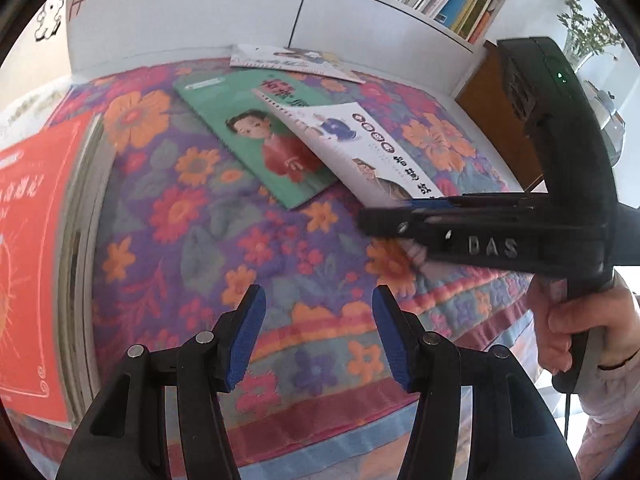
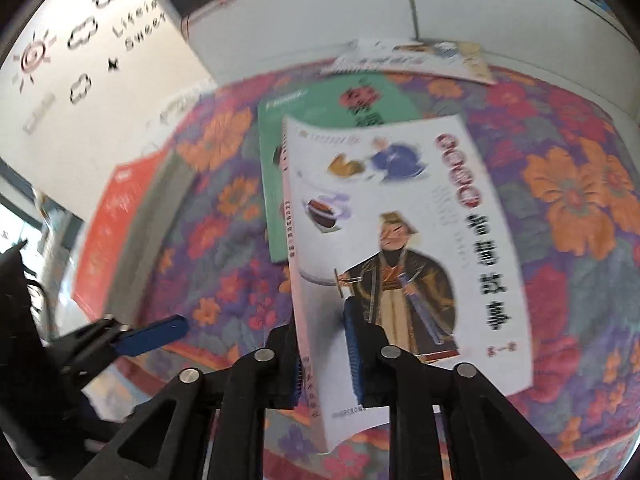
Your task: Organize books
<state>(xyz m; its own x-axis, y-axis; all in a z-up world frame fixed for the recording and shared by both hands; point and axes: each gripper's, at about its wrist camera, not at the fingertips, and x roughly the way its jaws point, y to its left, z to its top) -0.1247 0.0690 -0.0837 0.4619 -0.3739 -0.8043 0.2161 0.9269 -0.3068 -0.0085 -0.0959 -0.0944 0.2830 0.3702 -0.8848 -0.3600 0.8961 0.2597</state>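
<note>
Two fingers of the right gripper (image 2: 326, 360) pinch the white book (image 2: 404, 248) by its near edge, lifted at 12 o'clock over the bed (image 2: 580, 208); the thin cover could slip. Left gripper (image 1: 318, 336) hangs spread, empty.

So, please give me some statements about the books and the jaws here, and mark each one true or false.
1. The right gripper grips the white book. True.
2. The left gripper holds the green book. False: its jaws are open and empty.
3. The green book lies on the floral cover. True.
4. The red book is on the shelf. False: it rests at the cover's left edge.
</note>
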